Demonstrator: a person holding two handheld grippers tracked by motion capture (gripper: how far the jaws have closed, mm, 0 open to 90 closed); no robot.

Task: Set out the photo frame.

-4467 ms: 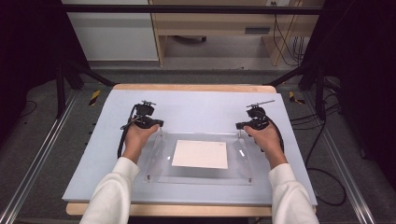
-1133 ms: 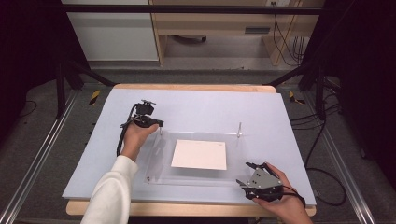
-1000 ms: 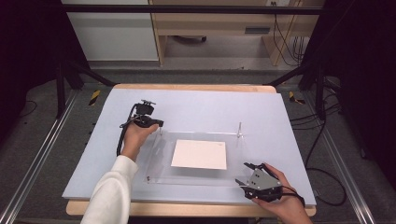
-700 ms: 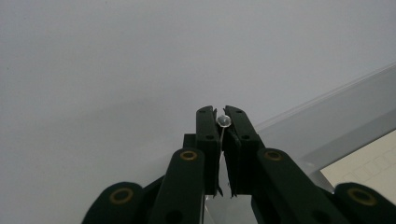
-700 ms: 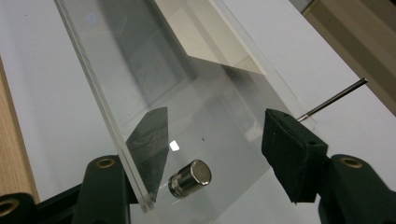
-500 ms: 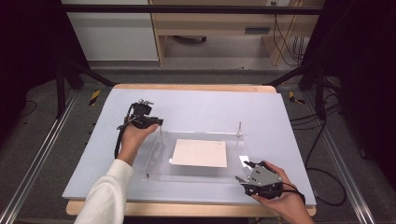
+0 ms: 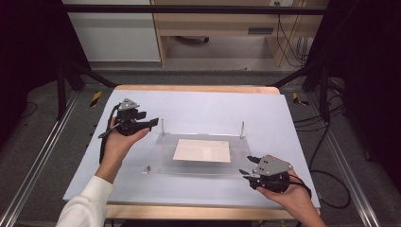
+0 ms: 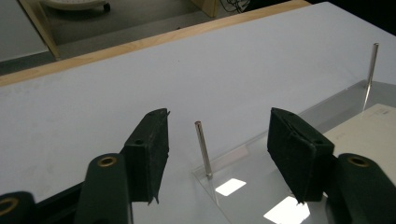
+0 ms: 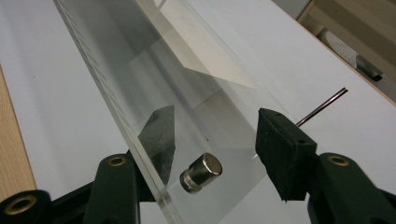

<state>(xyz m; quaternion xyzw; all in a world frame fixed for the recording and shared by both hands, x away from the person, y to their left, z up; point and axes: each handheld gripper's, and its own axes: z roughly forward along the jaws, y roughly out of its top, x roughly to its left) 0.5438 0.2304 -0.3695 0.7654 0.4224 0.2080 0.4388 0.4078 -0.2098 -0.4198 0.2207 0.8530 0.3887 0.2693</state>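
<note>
Print on white sheet [image 7: 202, 151] too small to read.

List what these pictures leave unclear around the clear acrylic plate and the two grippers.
- High view: whether the right gripper touches the clear acrylic plate; its black fingers are too small to tell.
- Right gripper view: the small silver metal cap sits between the open jaws; glare through the plate edge hides one finger's contact.
- Left gripper view: the far thin metal pin has its base blurred by reflections; the white sheet is cut off by the frame.

A pale blue mat [image 7: 213, 106] is spread over the wooden desk [image 7: 198, 88]. Black cables [image 7: 326, 156] are seen trailing on the grey floor [image 7: 42, 156], and a wooden shelf [image 7: 213, 28] is seen behind.
</note>
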